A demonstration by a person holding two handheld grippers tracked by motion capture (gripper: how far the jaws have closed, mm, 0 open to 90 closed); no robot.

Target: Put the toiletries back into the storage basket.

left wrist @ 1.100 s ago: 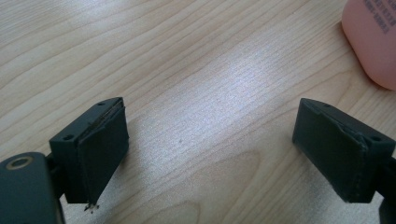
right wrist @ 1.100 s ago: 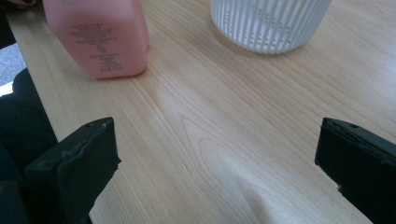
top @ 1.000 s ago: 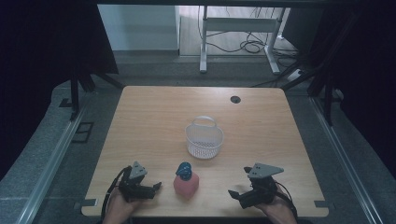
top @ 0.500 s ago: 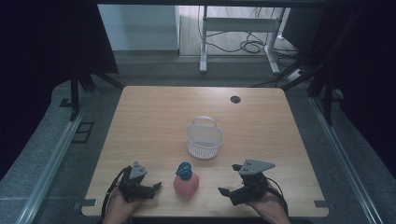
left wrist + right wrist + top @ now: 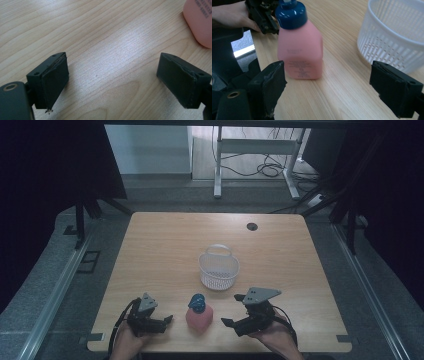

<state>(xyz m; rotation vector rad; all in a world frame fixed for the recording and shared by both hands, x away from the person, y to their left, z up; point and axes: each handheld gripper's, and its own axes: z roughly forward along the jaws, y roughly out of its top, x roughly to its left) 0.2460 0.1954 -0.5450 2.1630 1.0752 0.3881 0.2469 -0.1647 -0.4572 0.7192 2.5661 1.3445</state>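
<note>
One pink bottle (image 5: 199, 316) stands upright near the front edge of the tabletop (image 5: 165, 245), between the two tools. One white basket (image 5: 219, 269) is just behind it. The right tool (image 5: 235, 312) has just been closing but is apart from the bottle, holding nothing. The left tool (image 5: 169, 320) is wide and empty. The far tabletop is free.

A bottle (image 5: 199, 315) stands upright on the desk (image 5: 165, 250) close to its near edge, about midway across. Just beyond it, slightly right, sits a basket (image 5: 219, 268), apart from the bottle. The left gripper (image 5: 167, 319) lies left of the bottle, the right gripper (image 5: 232, 310) right of it, neither touching.
</note>
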